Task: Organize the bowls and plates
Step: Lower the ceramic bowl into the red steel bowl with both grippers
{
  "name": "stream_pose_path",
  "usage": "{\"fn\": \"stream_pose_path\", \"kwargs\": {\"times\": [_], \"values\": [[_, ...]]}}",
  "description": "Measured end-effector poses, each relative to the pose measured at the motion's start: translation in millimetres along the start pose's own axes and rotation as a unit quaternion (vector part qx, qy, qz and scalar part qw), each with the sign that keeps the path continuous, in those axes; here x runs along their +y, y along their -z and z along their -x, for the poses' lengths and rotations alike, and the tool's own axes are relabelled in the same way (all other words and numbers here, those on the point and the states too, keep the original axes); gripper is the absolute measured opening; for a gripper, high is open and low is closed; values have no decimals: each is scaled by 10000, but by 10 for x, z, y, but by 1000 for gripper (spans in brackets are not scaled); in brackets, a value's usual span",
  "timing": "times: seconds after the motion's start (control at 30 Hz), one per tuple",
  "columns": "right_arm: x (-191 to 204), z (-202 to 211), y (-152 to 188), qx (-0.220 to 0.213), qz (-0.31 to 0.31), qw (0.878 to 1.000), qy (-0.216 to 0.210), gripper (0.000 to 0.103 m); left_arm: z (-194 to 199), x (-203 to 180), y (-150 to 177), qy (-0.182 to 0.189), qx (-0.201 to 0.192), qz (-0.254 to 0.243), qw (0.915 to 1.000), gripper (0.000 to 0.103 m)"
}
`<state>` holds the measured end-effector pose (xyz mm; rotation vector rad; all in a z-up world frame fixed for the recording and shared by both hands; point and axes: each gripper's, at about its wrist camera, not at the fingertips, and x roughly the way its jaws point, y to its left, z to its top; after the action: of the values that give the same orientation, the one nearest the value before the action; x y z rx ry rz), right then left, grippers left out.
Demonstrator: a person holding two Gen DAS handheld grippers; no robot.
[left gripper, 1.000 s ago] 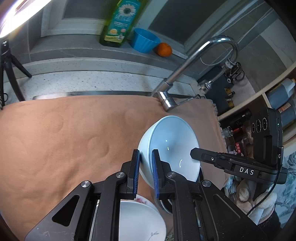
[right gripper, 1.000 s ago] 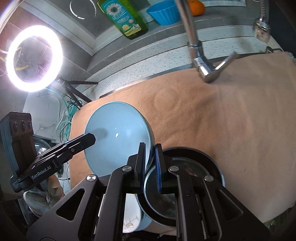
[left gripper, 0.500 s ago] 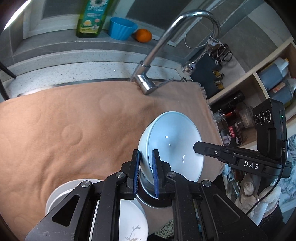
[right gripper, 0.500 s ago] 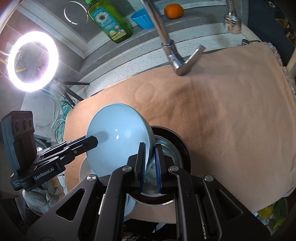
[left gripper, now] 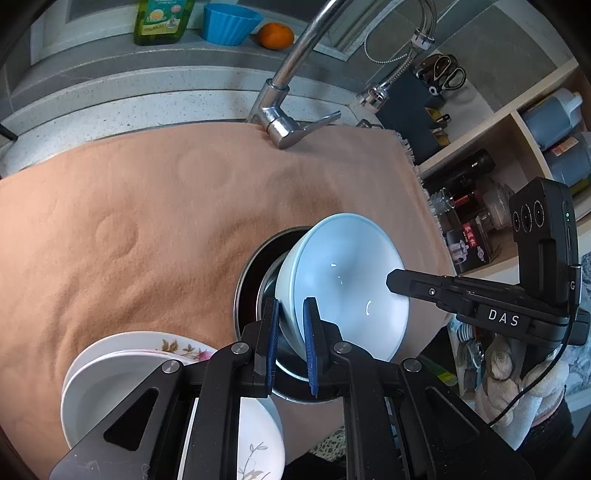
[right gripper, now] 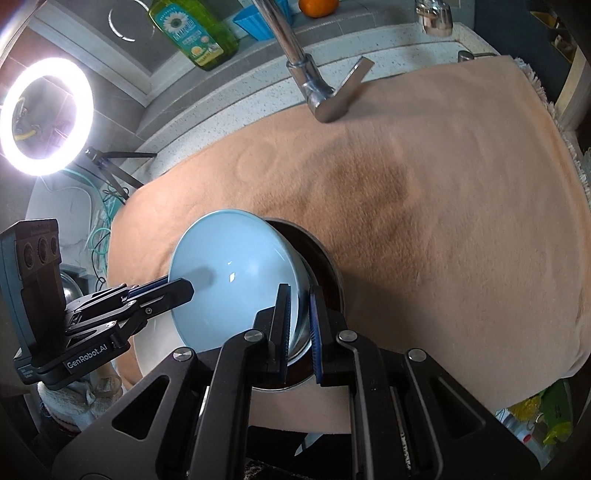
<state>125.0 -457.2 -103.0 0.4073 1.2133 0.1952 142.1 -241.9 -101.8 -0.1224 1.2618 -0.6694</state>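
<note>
A light blue bowl [left gripper: 343,284] is held tilted by both grippers, one on each side of its rim. My left gripper [left gripper: 290,339] is shut on its near rim. My right gripper [right gripper: 299,325] is shut on the opposite rim; the bowl also shows in the right wrist view [right gripper: 229,280]. The bowl hangs over a dark-rimmed metal bowl [left gripper: 251,288] on the cloth, which also shows in the right wrist view [right gripper: 325,258]. A stack of white floral plates and bowls [left gripper: 122,373] sits to the left of it.
A tan cloth [left gripper: 147,206] covers the counter. A chrome faucet [left gripper: 288,96] stands at the back, with an oil bottle [left gripper: 162,22], a blue cup [left gripper: 229,22] and an orange [left gripper: 275,35] on the ledge. Shelves with bottles [left gripper: 546,125] are at the right. A ring light [right gripper: 44,114] stands at the left.
Both grippers have carried the blue bowl toward the near edge of the cloth and lower, over the dark metal bowl. The white stack has come more into view.
</note>
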Motion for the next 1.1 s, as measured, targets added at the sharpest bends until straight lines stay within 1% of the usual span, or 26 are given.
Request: {"fn": "stream_pose_path", "kwargs": {"times": [0.23, 0.73, 1.0, 1.1], "values": [[-40, -53, 31, 64, 7, 10000, 33, 10, -76, 13, 46, -24, 132, 40, 9999, 11], [-29, -183, 58, 221, 87, 9997, 80, 11, -128, 33, 68, -141, 215, 43, 9997, 11], [0, -194, 80, 182, 194, 9995, 141, 12, -127, 45, 69, -134, 196, 27, 9997, 11], [11, -159, 96, 97, 265, 9995, 151, 15, -120, 59, 66, -97, 189, 50, 9998, 11]]}}
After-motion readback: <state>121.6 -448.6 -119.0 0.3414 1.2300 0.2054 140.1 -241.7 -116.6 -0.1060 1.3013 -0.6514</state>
